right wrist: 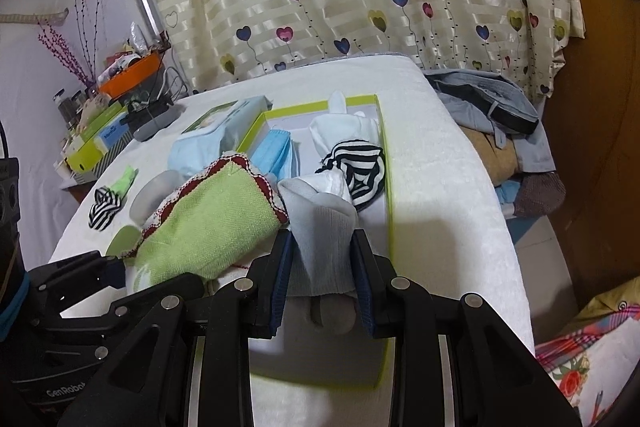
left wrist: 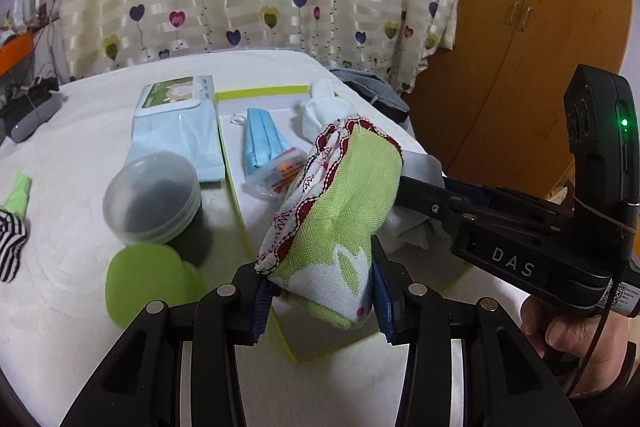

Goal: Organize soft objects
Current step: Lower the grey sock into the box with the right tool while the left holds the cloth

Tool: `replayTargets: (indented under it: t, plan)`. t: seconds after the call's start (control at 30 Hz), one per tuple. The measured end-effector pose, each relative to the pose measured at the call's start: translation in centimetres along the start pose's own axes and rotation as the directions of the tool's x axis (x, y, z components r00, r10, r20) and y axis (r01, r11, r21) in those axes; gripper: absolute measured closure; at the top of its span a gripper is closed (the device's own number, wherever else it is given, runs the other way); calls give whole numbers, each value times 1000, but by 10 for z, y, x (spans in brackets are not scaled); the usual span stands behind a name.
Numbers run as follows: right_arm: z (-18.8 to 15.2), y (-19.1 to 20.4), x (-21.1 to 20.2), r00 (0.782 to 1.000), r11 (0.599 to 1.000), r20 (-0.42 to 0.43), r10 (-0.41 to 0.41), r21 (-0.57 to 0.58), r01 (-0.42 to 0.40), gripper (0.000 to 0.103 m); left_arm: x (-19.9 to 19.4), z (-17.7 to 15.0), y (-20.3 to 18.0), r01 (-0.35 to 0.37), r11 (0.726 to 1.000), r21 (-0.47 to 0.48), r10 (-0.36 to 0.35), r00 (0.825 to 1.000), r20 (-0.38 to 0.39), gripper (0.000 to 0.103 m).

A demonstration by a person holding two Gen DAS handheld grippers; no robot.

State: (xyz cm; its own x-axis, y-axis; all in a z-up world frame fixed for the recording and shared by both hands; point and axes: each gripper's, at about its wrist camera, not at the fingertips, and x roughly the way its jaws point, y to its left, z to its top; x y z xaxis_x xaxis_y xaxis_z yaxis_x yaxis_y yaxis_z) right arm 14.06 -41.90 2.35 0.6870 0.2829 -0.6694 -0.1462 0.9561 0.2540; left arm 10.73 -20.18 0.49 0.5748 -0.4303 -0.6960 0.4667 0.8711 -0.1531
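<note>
Over the green-rimmed box [left wrist: 236, 187], left gripper [left wrist: 320, 291] clamps the green cloth [left wrist: 340, 211], right gripper [right wrist: 322, 267] clamps a grey sock [right wrist: 324, 227]; both likely need lowering in and releasing.

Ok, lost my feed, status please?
Left tool shut on green cloth. Right tool shut on grey sock. Both over the box; nothing blocking.

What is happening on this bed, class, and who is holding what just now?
A person works two hand-held grippers over a shallow green-edged box on the white bed. The left gripper is shut on a green cloth with red trim; the right gripper is shut on a pale grey sock. Already in the box lie blue face masks, a white cloth and a striped sock. Another striped sock waits outside.
</note>
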Motion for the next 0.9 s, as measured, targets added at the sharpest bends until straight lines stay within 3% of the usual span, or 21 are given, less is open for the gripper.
replayTargets:
  t: [0.47, 0.9]
  plan:
    - [29, -4, 26, 1000, 1000, 8, -12, -9, 12, 72, 22, 26, 8, -36, 999, -37, 37, 999, 10, 62]
    - [-1, -2, -8, 1000, 1000, 5, 5, -2, -5, 72, 6, 8, 0, 4, 1000, -14, -4, 1000, -3, 60]
